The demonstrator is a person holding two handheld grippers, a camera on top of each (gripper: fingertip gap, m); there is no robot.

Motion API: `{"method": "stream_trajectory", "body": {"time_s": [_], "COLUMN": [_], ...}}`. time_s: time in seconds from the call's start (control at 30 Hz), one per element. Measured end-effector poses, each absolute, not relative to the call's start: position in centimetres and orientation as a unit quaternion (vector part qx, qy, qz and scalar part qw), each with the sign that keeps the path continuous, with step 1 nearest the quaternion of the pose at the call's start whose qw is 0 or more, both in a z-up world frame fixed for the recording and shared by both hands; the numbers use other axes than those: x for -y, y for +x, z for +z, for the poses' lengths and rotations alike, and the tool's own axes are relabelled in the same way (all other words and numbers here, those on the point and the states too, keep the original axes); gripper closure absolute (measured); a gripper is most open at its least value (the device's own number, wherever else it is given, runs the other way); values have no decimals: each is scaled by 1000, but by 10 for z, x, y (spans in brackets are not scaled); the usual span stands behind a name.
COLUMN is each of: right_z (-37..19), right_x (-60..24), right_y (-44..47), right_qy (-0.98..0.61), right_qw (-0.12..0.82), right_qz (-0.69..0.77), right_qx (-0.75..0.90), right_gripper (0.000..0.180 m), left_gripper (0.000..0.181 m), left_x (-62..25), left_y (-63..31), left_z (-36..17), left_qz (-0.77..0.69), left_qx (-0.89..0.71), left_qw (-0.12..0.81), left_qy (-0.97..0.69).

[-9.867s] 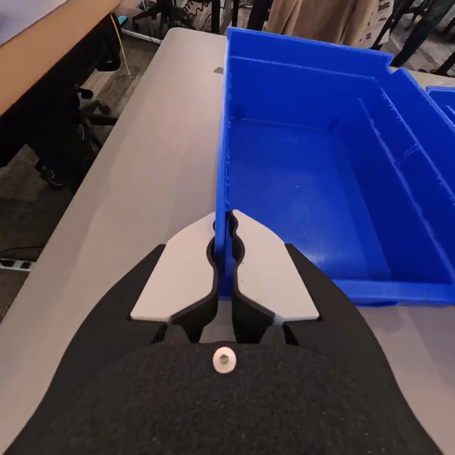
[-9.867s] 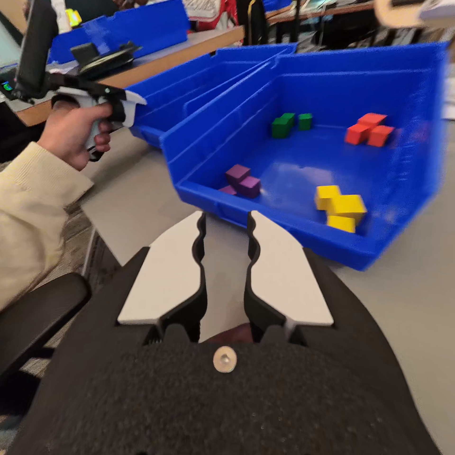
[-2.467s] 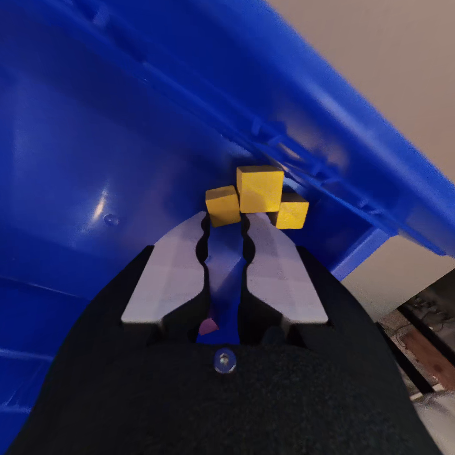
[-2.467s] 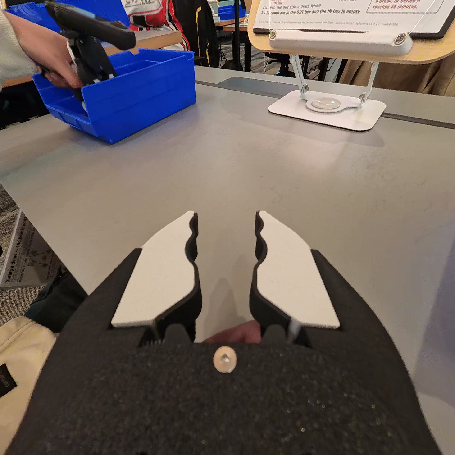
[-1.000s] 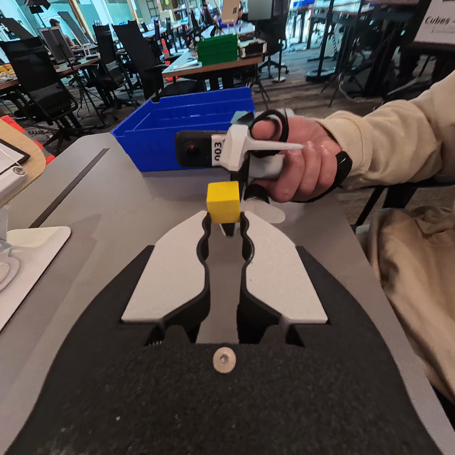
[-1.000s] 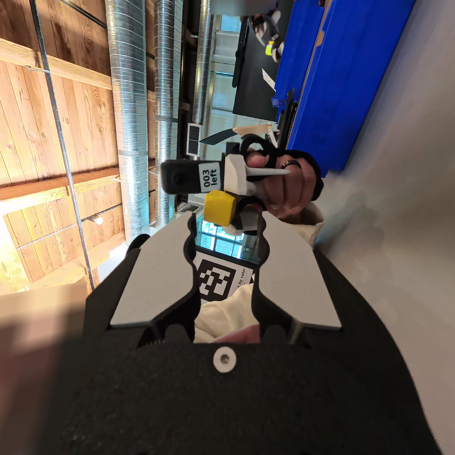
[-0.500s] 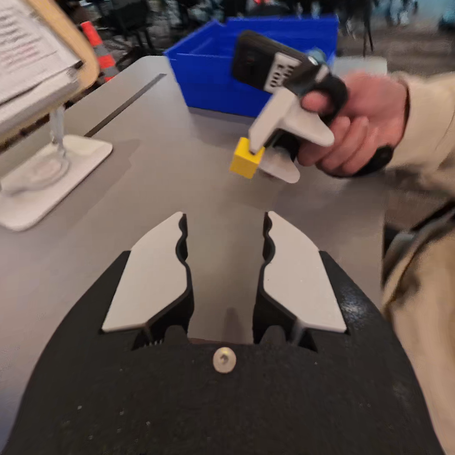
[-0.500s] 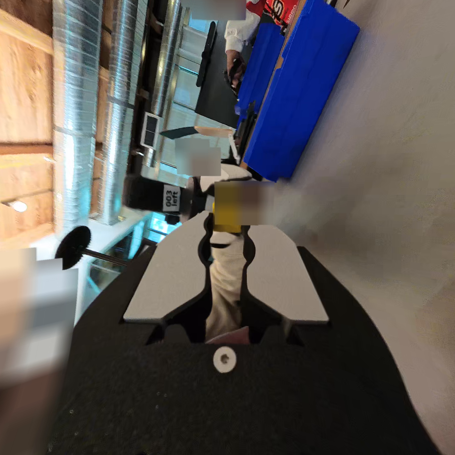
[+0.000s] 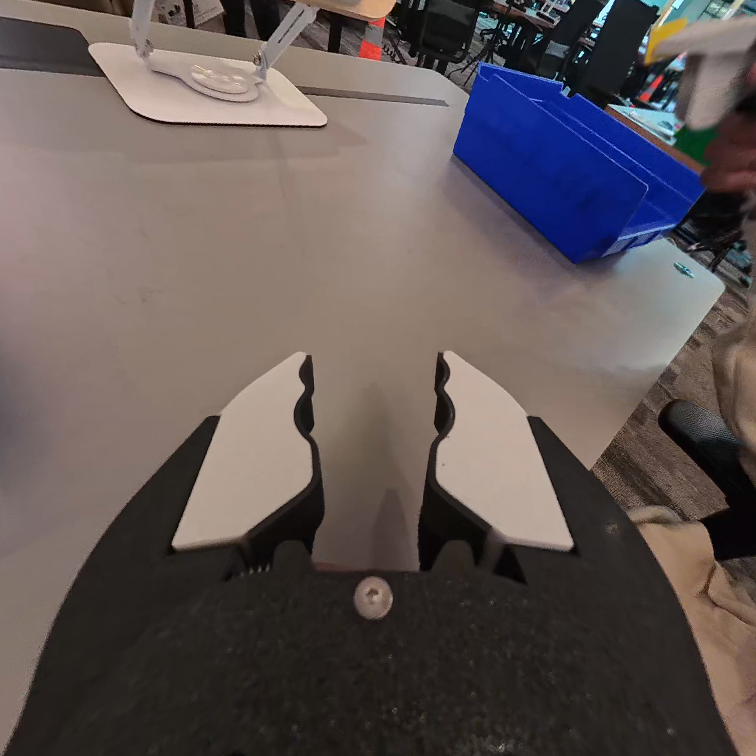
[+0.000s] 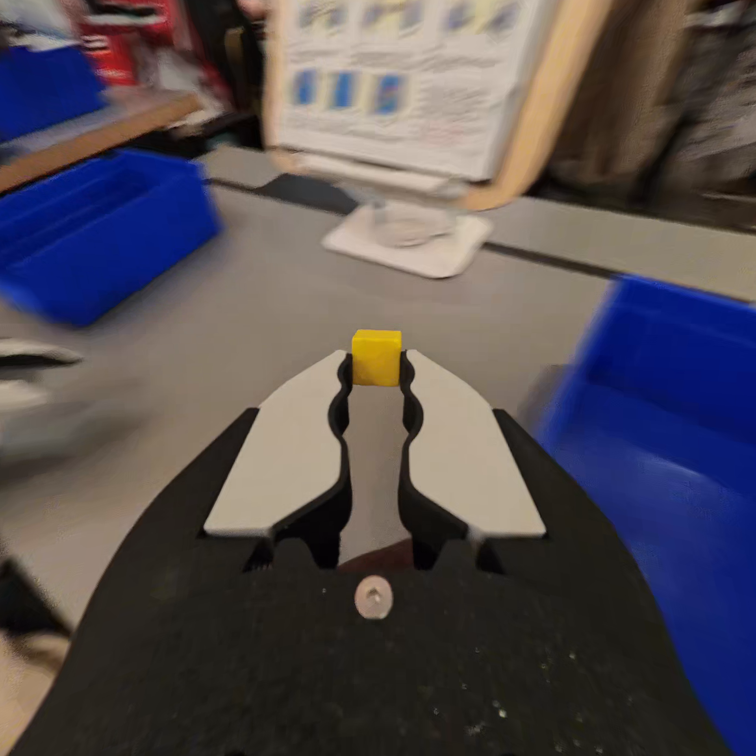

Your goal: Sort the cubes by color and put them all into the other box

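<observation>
Two claws appear, one per wrist view. Left claw: fingers spread wide with nothing between them, held over the bare grey desk. Beyond it, to the right, a blue box sits near the desk's far corner; to the left stands the white base of a stand. At the upper right edge, a blurred pale shape with a sliver of yellow is too smeared to identify.

Right claw: fingers drawn in and pinching a yellow cube at their tips, above the desk surface. Just beside it on the right rises the wall of a near blue box, whose contents are out of sight. Farther off, at left, lies a second blue box, and behind the cube a wood-framed board of printed sheets on its white stand.
</observation>
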State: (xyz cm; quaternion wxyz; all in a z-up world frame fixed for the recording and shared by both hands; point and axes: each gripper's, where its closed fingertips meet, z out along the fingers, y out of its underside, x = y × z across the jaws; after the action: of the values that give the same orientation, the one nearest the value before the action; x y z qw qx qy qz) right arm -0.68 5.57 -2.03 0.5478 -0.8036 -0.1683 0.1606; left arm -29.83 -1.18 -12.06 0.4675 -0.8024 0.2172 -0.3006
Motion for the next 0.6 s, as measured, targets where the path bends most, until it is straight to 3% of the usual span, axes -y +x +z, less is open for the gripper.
{"method": "stream_trajectory", "body": {"time_s": [0.07,0.2,0.3,0.43,0.5,0.6], "right_z": [-18,-109,-156,-182,-188,-154], "right_x": [-86,-155,-183,-192,-188,-186], "right_y": [75,178,225,242,243,238], "right_qy": [-837,-945,-974,-987,-990,-977], "right_qw": [532,318,217,144,123,194], "right_qz": [67,30,-33,-54,-58,-67], "right_qx": [112,67,54,39,44,56], "right_gripper": [158,157,157,156,142,140], "left_gripper": [124,126,125,124,123,123], "left_x": [15,18,20,21,22,24], "left_y": [-296,-287,-279,-275,-274,-276], "left_z": [-121,-121,-121,-125,-128,-131], "left_qz": [-299,-295,-291,-265,-261,-267], "left_qx": [-226,-246,-260,-283,-288,-285], "left_qw": [466,462,458,462,459,452], "left_qy": [-802,-800,-798,-798,-799,-802]}}
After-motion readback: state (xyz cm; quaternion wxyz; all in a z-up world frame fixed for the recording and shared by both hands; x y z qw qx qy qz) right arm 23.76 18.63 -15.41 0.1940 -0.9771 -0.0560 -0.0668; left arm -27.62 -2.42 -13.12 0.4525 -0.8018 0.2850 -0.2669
